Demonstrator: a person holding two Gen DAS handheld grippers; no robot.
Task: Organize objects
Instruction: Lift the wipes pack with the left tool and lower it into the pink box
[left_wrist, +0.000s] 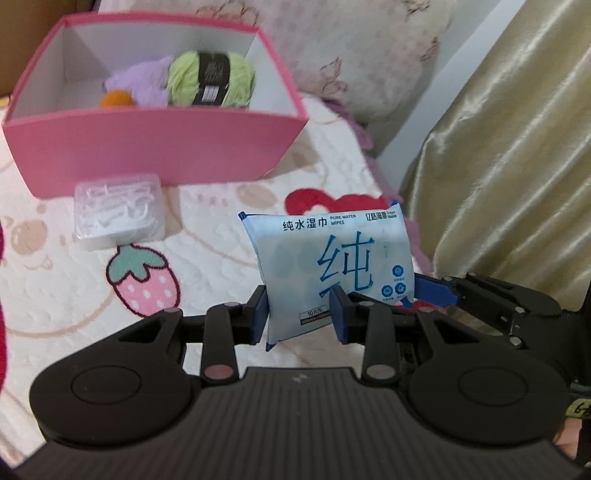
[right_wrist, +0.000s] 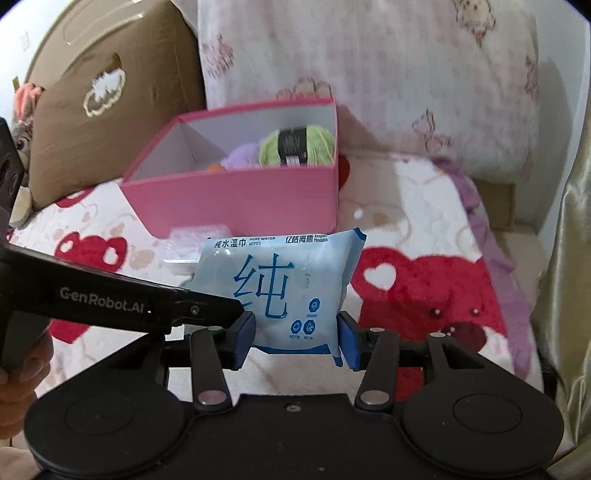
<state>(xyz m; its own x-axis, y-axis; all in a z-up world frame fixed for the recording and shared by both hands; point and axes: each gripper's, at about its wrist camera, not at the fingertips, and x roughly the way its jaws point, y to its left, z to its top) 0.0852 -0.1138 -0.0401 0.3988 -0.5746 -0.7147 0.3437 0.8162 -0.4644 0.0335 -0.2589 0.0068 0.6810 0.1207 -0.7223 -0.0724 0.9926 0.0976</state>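
Right now both grippers clamp one pale blue soft plastic pack of wet wipes (left_wrist: 332, 266): left gripper (left_wrist: 300, 317) on its lower left corner, right gripper (right_wrist: 297, 338) across its lower edge. Beyond and above the left gripper's fingers, the open pink cardboard box (left_wrist: 155, 147) waits, long side facing.

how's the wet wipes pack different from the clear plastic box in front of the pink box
The wet wipes pack is soft, light blue and printed with text; the clear plastic box is rigid, see-through and filled with small white pieces. The pack is held up off the blanket; the box lies flat on it. Both are outside the pink box.
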